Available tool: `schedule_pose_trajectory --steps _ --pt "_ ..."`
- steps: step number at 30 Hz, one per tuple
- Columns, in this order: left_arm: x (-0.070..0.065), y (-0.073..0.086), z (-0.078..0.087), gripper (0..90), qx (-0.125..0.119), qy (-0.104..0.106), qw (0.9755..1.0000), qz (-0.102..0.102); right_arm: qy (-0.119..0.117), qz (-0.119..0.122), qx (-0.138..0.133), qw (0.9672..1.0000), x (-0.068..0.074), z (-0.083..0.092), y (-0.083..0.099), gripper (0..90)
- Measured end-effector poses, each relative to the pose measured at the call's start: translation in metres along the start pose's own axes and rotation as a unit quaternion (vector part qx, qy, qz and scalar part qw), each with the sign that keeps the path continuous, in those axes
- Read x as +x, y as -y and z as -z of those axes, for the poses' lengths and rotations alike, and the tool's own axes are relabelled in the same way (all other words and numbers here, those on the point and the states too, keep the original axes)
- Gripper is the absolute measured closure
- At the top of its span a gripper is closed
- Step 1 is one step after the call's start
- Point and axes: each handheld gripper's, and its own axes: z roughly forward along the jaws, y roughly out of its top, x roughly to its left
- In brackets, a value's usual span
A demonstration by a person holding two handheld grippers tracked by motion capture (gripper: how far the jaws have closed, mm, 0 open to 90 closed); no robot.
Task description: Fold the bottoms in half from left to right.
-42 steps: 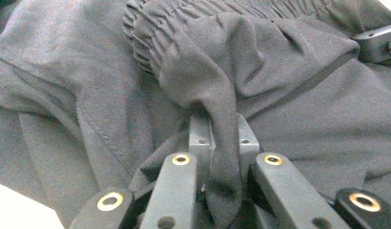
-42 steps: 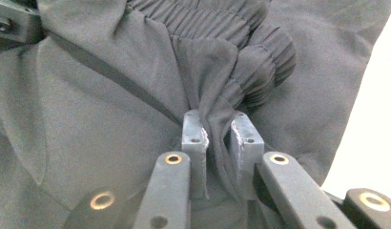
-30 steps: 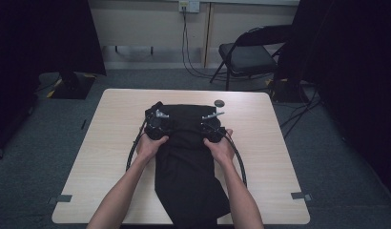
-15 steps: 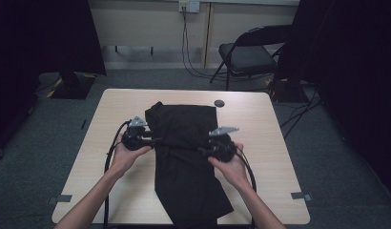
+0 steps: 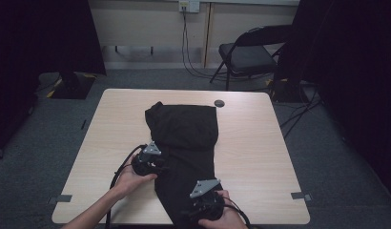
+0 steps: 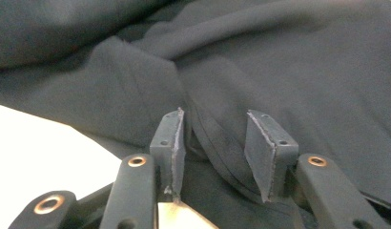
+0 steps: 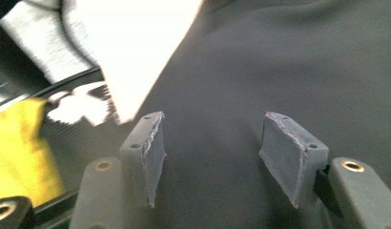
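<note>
A pale wooden surface [image 5: 260,157] fills the middle of the high view, and a black garment [image 5: 186,143] lies flat down its centre, running from the upper middle to the bottom edge. At the garment's lower left edge the left hand-held gripper [image 6: 215,143] has just been narrowing its parted jaws, a raised fold between them, unpinched. At bottom centre the right hand-held gripper [image 7: 212,152] has just been widening its jaws above smooth cloth, gripping nothing.

no readable text, labels or signs
</note>
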Motion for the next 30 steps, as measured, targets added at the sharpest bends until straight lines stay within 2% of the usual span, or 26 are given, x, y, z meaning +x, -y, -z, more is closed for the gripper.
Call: schedule_pose_trajectory --steps 1,3,4,5,6,8,9,11,12,13,14,15,17,18,19,20,21,23,24,25,26,27,28,29,30 --pt "0.001 0.000 -0.001 59.8 -0.003 -0.007 1.0000 0.004 -0.007 0.027 0.004 0.9996 0.014 -0.002 0.003 38.3" --pt "0.000 -0.001 -0.003 59.8 -0.006 -0.023 0.9997 -0.001 -0.012 0.047 0.011 0.9988 0.021 -0.006 0.007 33.7" --pt "0.000 -0.002 -0.003 59.7 0.001 -0.028 0.9996 -0.009 -0.005 0.060 0.023 0.9979 0.025 -0.009 0.008 32.4" --pt "0.001 -0.003 -0.005 59.6 -0.002 -0.030 0.9995 -0.005 0.006 0.082 0.017 0.9965 0.028 -0.011 0.010 30.0" --pt "0.001 -0.003 -0.005 59.5 -0.002 -0.030 0.9995 -0.005 0.012 0.094 0.018 0.9954 0.030 -0.013 0.010 29.7" --pt "0.004 -0.005 -0.007 58.5 -0.008 -0.033 0.9994 0.008 0.036 0.117 0.018 0.9923 0.032 -0.016 0.008 33.3" --pt "0.005 -0.005 -0.007 58.0 -0.009 -0.030 0.9994 0.013 0.043 0.118 0.015 0.9920 0.032 -0.017 0.008 34.1" --pt "0.007 -0.004 -0.006 57.2 -0.011 -0.024 0.9994 0.020 0.058 0.122 0.009 0.9908 0.031 -0.016 0.008 47.8" --pt "0.007 -0.004 -0.006 57.1 -0.011 -0.024 0.9994 0.020 0.058 0.122 0.009 0.9908 0.031 -0.016 0.008 47.8" --pt "0.008 -0.004 -0.006 57.1 -0.014 -0.019 0.9995 0.023 0.018 0.080 -0.008 0.9966 0.024 -0.012 0.008 71.4" --pt "0.008 -0.004 -0.006 57.0 -0.014 -0.019 0.9995 0.023 0.018 0.080 -0.008 0.9966 0.024 -0.012 0.008 71.4" --pt "0.010 -0.003 -0.005 56.5 -0.013 -0.019 0.9993 0.028 0.001 0.054 -0.017 0.9984 0.016 -0.007 0.007 86.1" --pt "0.010 -0.003 -0.004 55.6 -0.012 -0.016 0.9993 0.032 0.002 0.019 -0.041 0.9990 0.006 0.001 0.004 87.6" --pt "0.010 -0.003 -0.004 54.8 -0.012 -0.016 0.9993 0.032 -0.011 -0.004 -0.057 0.9983 -0.001 0.006 0.003 88.2" --pt "0.011 -0.003 -0.002 54.6 -0.013 -0.020 0.9991 0.036 -0.011 -0.020 -0.073 0.9971 -0.006 0.012 0.003 89.0" --pt "0.011 -0.003 -0.002 54.4 -0.013 -0.020 0.9991 0.036 -0.011 -0.020 -0.073 0.9971 -0.006 0.012 0.003 89.0" --pt "0.013 -0.002 0.000 54.1 -0.018 -0.023 0.9986 0.043 0.023 -0.032 -0.089 0.9952 -0.014 0.025 0.001 89.4" --pt "0.016 -0.002 0.003 52.8 -0.024 -0.027 0.9981 0.050 0.055 -0.062 -0.101 0.9915 -0.029 0.037 0.003 89.4" --pt "0.018 -0.001 0.005 52.5 -0.028 -0.027 0.9977 0.055 0.079 -0.075 -0.103 0.9887 -0.037 0.043 0.005 89.4" --pt "0.019 -0.001 0.006 52.5 -0.030 -0.028 0.9974 0.059 0.110 -0.082 -0.097 0.9857 -0.046 0.047 0.009 89.3" --pt "0.019 -0.001 0.006 52.5 -0.030 -0.027 0.9975 0.057 0.145 -0.082 -0.076 0.9831 -0.053 0.050 0.013 88.6" --pt "0.020 -0.001 0.006 52.4 -0.030 -0.026 0.9976 0.057 0.159 -0.099 -0.064 0.9803 -0.060 0.051 0.018 83.8" --pt "0.020 -0.001 0.005 52.5 -0.027 -0.027 0.9977 0.055 0.162 -0.123 -0.058 0.9775 -0.066 0.053 0.023 71.8" --pt "0.019 -0.001 0.003 52.5 -0.023 -0.029 0.9979 0.054 0.177 -0.125 -0.057 0.9747 -0.066 0.054 0.025 69.5" --pt "0.019 -0.001 0.002 52.5 -0.020 -0.028 0.9979 0.055 0.161 -0.122 -0.073 0.9766 -0.063 0.058 0.026 68.1"
